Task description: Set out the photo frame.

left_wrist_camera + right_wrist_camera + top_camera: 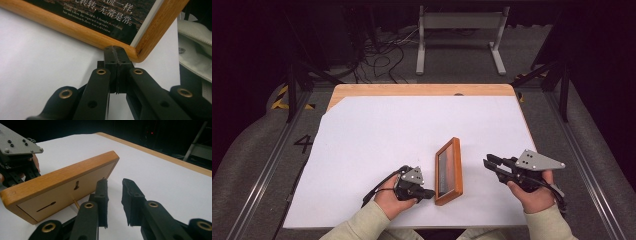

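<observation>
Picture frame: a wooden picture frame (448, 171) stands on its long edge on the white sheet (377, 145) that covers the table. It has dark glass with white writing on the front.

Long way: the frame runs from near the person to far away, and it leans a little.

Left gripper: the left gripper (428, 193) has its 2 jaws pressed together with nothing between them. In the left gripper view the tips (115, 51) are right at the frame's near bottom corner (140, 53), on the glass side. I cannot tell if they touch it.

Right gripper: the right gripper (488, 163) has its 2 jaws a bit apart and holds nothing. It points at the frame's back (62, 192), where the hanging slots are. It is near but not touching.

Which hand is nearer: the left one.

Next move, my guess: the left tips push on the front while the right one guards the back, so the frame does not tip over.
</observation>
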